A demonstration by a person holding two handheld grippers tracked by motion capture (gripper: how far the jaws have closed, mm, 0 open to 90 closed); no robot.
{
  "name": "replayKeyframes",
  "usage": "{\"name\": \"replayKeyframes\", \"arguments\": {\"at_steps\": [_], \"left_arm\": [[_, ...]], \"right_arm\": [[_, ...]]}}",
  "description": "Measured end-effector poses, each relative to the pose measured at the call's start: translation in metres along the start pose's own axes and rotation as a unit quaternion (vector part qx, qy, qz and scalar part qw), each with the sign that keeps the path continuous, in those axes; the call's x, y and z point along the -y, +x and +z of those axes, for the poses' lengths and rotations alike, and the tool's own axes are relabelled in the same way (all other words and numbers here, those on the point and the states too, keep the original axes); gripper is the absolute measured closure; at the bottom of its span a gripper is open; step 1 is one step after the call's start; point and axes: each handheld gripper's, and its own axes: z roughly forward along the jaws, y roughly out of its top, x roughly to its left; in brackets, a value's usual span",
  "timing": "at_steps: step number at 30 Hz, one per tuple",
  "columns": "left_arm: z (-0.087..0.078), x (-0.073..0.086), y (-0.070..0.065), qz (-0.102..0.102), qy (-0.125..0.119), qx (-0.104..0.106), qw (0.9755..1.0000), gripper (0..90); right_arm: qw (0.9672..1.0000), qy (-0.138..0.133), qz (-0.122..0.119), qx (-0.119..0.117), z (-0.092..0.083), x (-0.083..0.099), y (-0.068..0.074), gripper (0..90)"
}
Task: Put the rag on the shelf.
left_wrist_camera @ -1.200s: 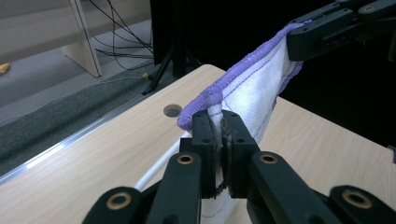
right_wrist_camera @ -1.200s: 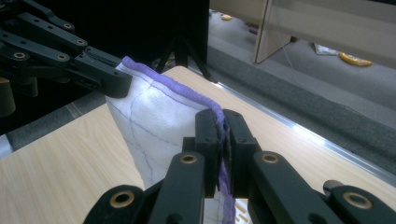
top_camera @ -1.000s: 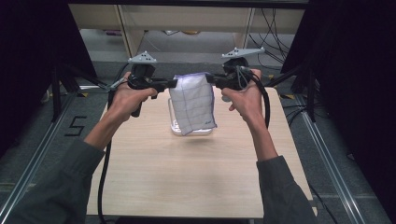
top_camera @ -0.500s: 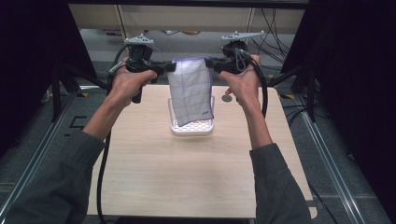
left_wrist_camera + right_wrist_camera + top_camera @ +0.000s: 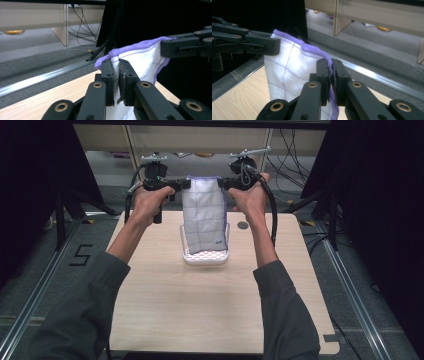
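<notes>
The left gripper (image 5: 185,184) and the right gripper (image 5: 223,183) each pinch one top corner of the white cloth (image 5: 204,217) with the purple hem, jaws clamped tight on the fabric; this spreads the top edge flat between them so the cloth hangs straight and open. It dangles just above the white basket (image 5: 206,258), its lower end reaching down in front of the basket, probably so that it can be lowered or folded into it. In the left gripper view the jaws squeeze the cloth (image 5: 140,62) at its hem; the right gripper view shows the same grip on the other corner (image 5: 289,67). Compared with a second ago, both hands sit farther beyond the basket and slightly higher, the cloth hangs longer and flatter, and the basket shows more.
</notes>
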Motion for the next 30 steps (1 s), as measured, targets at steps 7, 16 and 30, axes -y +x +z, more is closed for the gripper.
{"name": "replayKeyframes", "arguments": {"at_steps": [7,16,30], "left_arm": [[0.024,0.011,0.02,-0.013,0.015,-0.013,0.9997,82.6],[0.048,0.033,0.035,-0.018,0.059,-0.023,0.9978,82.7],[0.066,0.072,0.052,-0.03,0.114,-0.032,0.9925,83.4]], "right_arm": [[0.9998,0.016,0.014,0.001,0.023,0.012,-0.018,85.7],[0.9979,0.049,0.04,0.006,0.057,0.034,-0.034,85.5],[0.9928,0.104,0.058,0.011,0.094,0.067,-0.044,84.5]]}}
